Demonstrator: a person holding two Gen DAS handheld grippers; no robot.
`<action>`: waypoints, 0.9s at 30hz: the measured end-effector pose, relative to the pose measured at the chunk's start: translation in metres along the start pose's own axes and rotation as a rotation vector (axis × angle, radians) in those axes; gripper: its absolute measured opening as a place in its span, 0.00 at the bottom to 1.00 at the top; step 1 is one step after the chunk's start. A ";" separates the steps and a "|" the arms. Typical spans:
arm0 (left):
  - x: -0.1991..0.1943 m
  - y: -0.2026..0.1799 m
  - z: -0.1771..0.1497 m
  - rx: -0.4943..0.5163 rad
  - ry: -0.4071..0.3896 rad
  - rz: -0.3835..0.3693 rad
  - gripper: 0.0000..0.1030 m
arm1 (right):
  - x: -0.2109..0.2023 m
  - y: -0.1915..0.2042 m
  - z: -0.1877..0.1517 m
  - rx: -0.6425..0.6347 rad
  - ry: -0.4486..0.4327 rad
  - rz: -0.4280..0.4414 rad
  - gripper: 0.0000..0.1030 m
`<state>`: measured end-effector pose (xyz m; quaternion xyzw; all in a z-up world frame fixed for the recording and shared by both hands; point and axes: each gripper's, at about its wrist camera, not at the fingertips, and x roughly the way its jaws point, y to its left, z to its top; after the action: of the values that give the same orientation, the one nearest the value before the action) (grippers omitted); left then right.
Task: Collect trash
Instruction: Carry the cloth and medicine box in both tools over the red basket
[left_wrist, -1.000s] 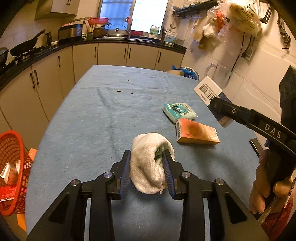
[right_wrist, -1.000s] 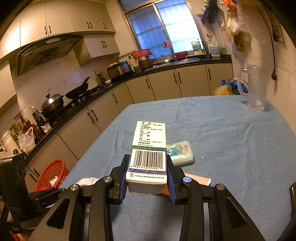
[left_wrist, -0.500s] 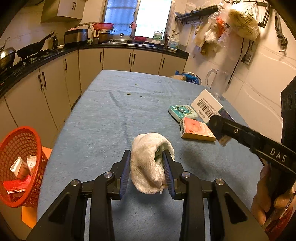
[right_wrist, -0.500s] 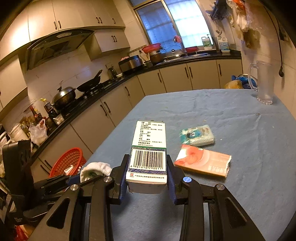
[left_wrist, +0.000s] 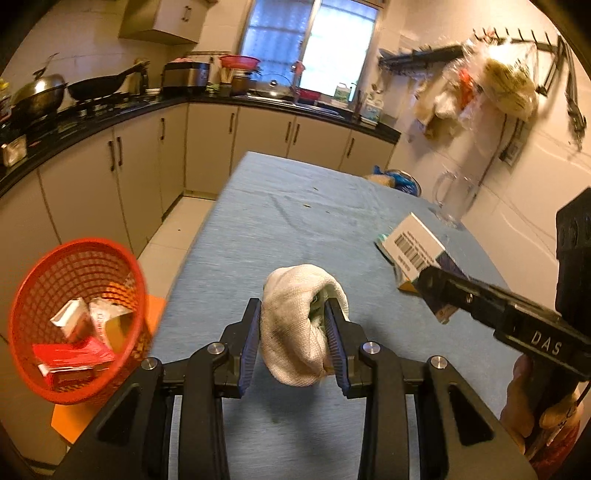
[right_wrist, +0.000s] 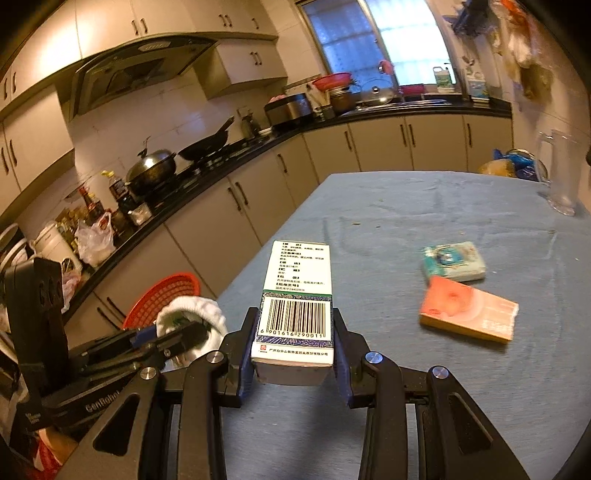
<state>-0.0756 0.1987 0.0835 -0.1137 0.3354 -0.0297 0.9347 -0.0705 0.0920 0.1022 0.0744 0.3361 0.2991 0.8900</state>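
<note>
White cloth (left_wrist: 301, 325) sits clenched in the left gripper (left_wrist: 293, 341) jaws, tilted down over the bench's (left_wrist: 280, 229) left edge. Right gripper (right_wrist: 293, 349) jaws grasp a box (right_wrist: 297, 299). Red basket (left_wrist: 74, 317) stands below, left; two packs (right_wrist: 467, 308) lie mid-bench.

Bright window (left_wrist: 310, 40) above black counter (left_wrist: 110, 110); beige cabinets (left_wrist: 258, 136) below; tiled floor (left_wrist: 173, 236) beside cabinets.
</note>
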 end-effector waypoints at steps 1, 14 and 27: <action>-0.003 0.007 0.000 -0.010 -0.006 0.007 0.32 | 0.003 0.006 0.000 -0.008 0.006 0.005 0.37; -0.049 0.121 0.000 -0.173 -0.084 0.166 0.32 | 0.061 0.089 0.017 -0.068 0.113 0.155 0.38; -0.039 0.203 -0.024 -0.281 -0.019 0.249 0.32 | 0.144 0.170 0.010 -0.119 0.262 0.255 0.38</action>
<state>-0.1255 0.3963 0.0427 -0.2011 0.3391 0.1345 0.9091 -0.0600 0.3144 0.0866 0.0239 0.4185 0.4358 0.7965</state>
